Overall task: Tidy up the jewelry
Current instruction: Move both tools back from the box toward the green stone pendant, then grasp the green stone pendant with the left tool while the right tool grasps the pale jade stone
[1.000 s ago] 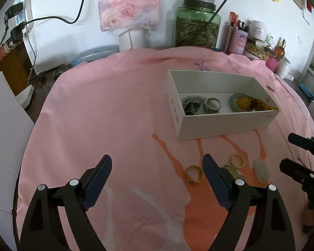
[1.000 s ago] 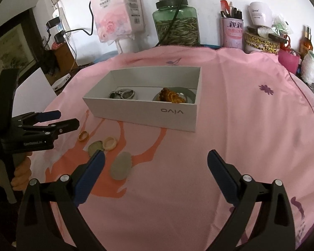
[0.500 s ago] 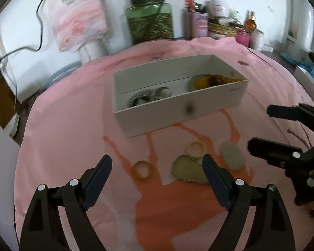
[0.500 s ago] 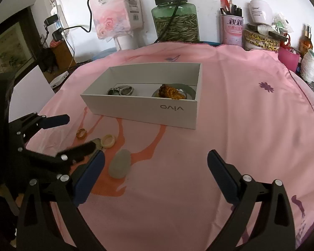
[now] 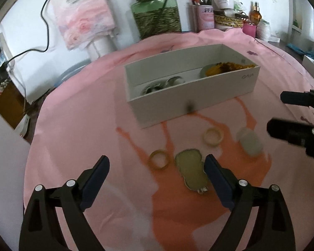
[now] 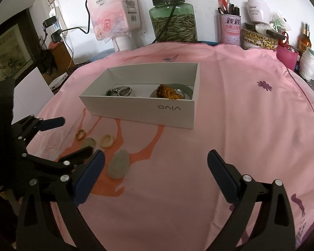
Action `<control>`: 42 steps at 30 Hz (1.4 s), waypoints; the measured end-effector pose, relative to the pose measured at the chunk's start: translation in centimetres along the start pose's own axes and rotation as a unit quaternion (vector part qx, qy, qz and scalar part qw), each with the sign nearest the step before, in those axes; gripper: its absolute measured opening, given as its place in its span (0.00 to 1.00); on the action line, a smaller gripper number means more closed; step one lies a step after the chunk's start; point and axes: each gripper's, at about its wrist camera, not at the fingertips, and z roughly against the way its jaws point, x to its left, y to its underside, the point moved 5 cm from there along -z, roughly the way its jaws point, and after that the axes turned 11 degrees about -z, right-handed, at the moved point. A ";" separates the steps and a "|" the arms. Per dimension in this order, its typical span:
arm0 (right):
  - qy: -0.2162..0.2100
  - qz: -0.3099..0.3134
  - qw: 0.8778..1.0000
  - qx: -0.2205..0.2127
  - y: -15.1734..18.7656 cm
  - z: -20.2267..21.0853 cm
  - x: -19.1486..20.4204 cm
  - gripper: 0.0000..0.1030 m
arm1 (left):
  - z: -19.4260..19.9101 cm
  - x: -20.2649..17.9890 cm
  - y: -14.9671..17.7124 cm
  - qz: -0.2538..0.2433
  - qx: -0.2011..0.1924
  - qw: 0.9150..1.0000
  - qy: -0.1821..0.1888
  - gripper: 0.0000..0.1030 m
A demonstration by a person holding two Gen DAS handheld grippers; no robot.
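Both the left gripper (image 5: 156, 170) and right gripper (image 6: 156, 167) hung open, empty, before the white cardboard box (image 5: 195, 102), loose amber ring (image 5: 159, 159) nearest the left.

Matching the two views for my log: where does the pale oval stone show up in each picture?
Left wrist view: pale oval stone at right of centre, on the cloth in front of the white box.
Right wrist view: the stone lies lower left of centre.
Shared landmark: the white box.

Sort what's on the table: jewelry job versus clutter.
Job: white box, gold ring, cream ring, green pendant, pale stone.
Clutter: green jar, tissue pack, pink tin.
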 end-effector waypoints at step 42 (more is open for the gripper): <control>-0.014 0.065 0.998 0.018 1.8 -0.2 2.9 0.85 | 1.2 -2.2 0.1 -0.013 -0.023 0.996 0.085 0.19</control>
